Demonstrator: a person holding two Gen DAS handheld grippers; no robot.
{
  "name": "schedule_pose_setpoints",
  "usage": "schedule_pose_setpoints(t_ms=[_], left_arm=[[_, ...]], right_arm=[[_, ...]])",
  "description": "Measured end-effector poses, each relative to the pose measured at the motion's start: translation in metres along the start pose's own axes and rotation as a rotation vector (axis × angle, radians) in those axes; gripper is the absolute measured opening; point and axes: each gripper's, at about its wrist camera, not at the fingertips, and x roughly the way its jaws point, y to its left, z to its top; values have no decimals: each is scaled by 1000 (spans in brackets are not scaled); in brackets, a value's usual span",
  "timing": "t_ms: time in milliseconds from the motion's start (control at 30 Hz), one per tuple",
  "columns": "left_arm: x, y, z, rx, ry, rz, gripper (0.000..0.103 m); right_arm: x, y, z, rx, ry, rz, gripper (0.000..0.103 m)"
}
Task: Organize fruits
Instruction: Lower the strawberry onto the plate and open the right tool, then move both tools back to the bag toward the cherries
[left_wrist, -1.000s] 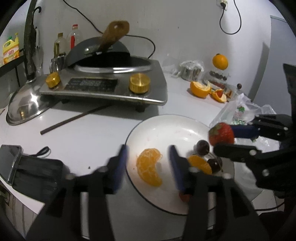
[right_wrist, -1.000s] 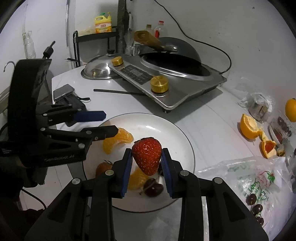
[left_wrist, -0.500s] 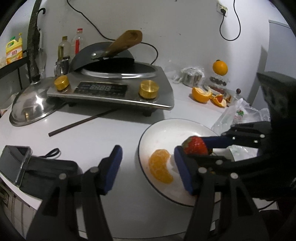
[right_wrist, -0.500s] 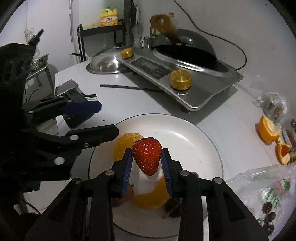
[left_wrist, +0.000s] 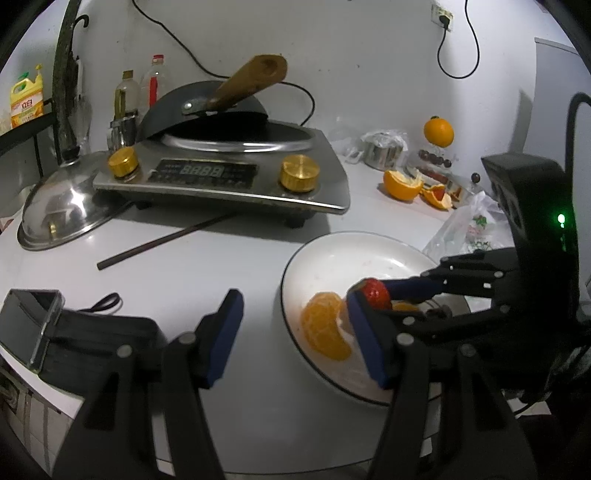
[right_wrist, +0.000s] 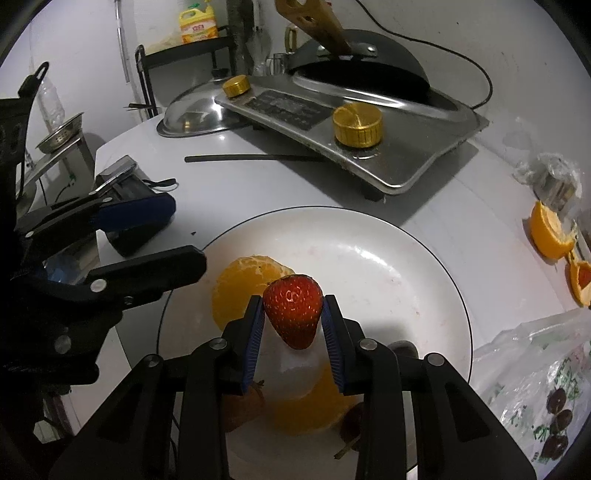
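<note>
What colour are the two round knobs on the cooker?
Gold knobs, clearest in the left wrist view.

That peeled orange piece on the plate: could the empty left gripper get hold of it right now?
Probably yes. The left gripper is open and empty, and the peeled orange piece lies uncovered just beside its fingers. The right gripper, holding the strawberry close behind, might crowd it.

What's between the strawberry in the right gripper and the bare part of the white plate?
Nothing visible. The right gripper is shut on the strawberry over the plate, whose far half is bare. The orange segments lie left of it, and the left gripper stands open at the plate's left edge.
</note>
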Motion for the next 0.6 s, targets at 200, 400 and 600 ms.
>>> schedule_pose_setpoints(t_ms=[200, 400, 600], left_arm=[[0, -3, 0, 6, 8, 5, 62], [-7, -9, 3, 14, -8, 19, 62], [-15, -18, 4, 19, -19, 20, 69]], right_arm=[[-5, -7, 0, 28, -14, 5, 49], [-19, -9, -2, 28, -39, -4, 49], [-38, -11, -6, 29, -70, -18, 49]])
